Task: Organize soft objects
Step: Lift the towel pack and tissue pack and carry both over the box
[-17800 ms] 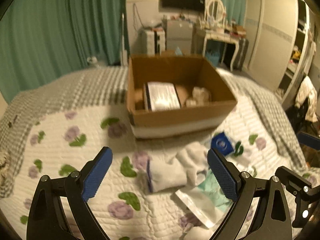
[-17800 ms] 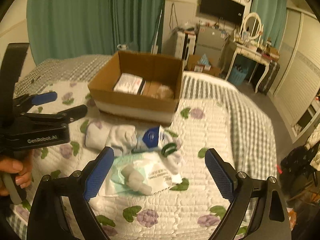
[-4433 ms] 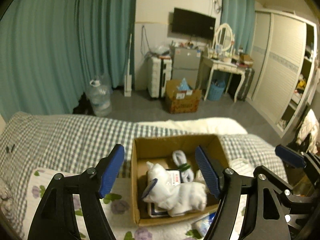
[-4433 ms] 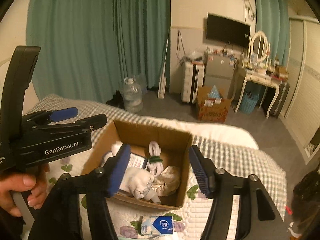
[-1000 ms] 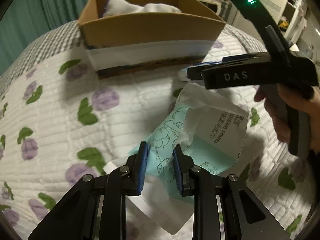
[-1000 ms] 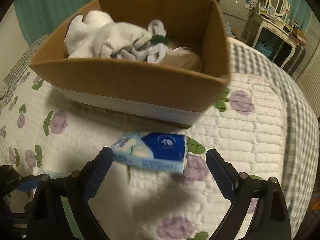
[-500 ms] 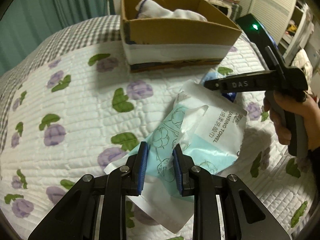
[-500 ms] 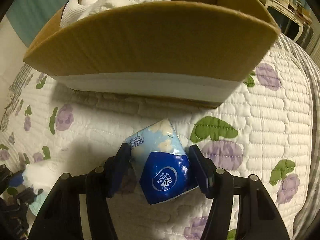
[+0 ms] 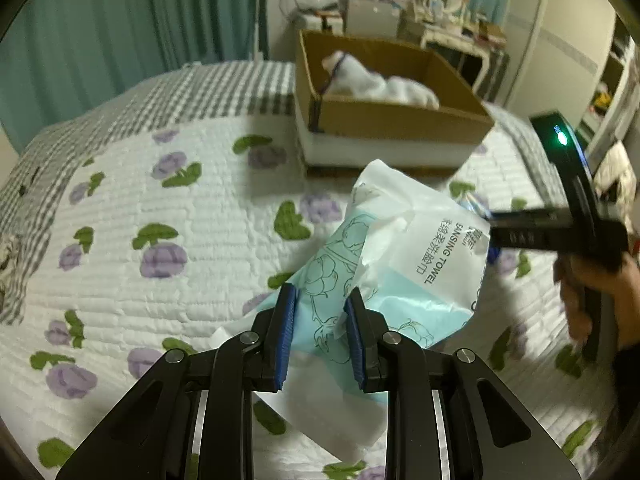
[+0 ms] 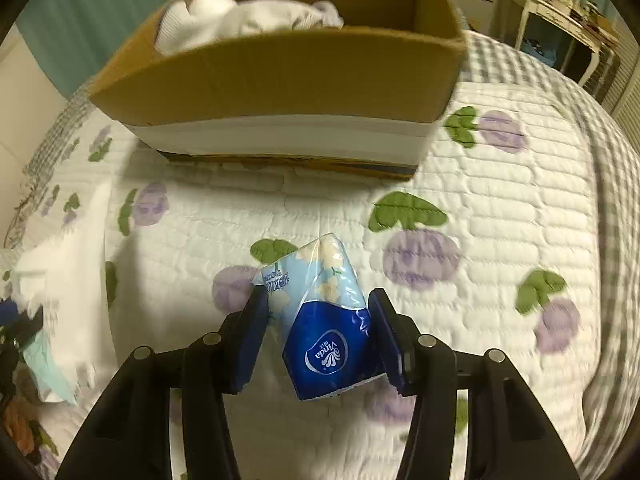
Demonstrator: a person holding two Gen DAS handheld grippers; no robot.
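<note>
- The cardboard box [image 9: 384,116] sits on the quilted bed [image 9: 168,216] and already holds a heap of white soft cloths [image 10: 240,16]; that part of the sorting looks done.
- Two items are left outside the box, and each is in a gripper.
- The left gripper [image 9: 320,312] has its fingers [image 9: 287,320] squeezed nearly together on the pale blue end of the cleansing towel pack [image 9: 404,256], which appears lifted partly off the quilt, just in front of the box.
- The right gripper [image 10: 318,316] has just been closing its fingers [image 10: 256,320]; they now pinch the blue tissue pack [image 10: 324,320] from both sides, roughly half open, near the box's front wall.
- What remains, by my reading: carry both packs over the rim and drop them in. The job seems close to finished.
</note>
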